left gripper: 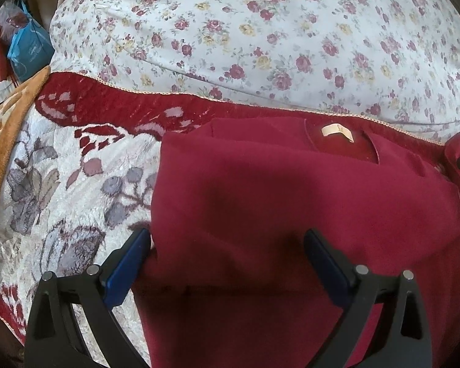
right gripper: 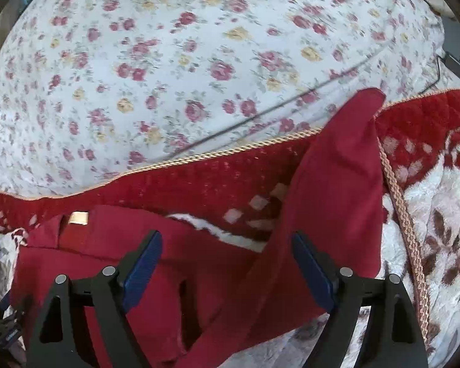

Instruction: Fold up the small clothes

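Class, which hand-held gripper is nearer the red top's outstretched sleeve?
Right. The right hand-held gripper straddles the sleeve; the left hand-held gripper sits over the top's opposite side.

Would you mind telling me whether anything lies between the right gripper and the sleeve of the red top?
Nothing visible does. The right gripper hangs open directly over the red top, its sleeve running up between the fingers across the blanket.

The floral quilt (left gripper: 260, 30) beyond the red top (left gripper: 276, 199) lies broad and bare, giving free passage. The patterned blanket (left gripper: 61, 184) left of the top is open too. At the far left, an orange towel (left gripper: 3, 153) and bags (left gripper: 24, 52) crowd the edge.
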Tool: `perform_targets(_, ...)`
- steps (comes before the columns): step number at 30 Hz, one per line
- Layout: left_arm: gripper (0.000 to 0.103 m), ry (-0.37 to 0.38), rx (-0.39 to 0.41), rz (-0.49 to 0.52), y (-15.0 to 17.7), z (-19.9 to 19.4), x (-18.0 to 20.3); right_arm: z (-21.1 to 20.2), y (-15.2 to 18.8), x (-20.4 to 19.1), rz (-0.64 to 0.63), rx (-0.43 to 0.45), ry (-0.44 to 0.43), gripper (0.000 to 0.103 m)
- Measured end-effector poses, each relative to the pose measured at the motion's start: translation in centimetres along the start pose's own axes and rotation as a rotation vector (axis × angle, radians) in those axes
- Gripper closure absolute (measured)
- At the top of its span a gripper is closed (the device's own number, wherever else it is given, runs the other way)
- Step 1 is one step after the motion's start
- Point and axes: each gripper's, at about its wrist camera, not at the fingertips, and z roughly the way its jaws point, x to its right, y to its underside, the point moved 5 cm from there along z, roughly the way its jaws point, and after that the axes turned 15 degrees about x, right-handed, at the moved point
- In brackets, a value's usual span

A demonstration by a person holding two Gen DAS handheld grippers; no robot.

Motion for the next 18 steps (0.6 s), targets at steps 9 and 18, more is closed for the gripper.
perform_targets(9,0.003,0.002,-0.022,-0.006,0.3,0.3,0.0,2.7,-2.6,8.2,0.165,0.009,0.126,0.013)
perform_targets(18,0.001,-0.010,-0.023,-0.001,0.4,0.9,0.3,7.7,-3.5,5.9,0.000,-0.033,0.113,0.013)
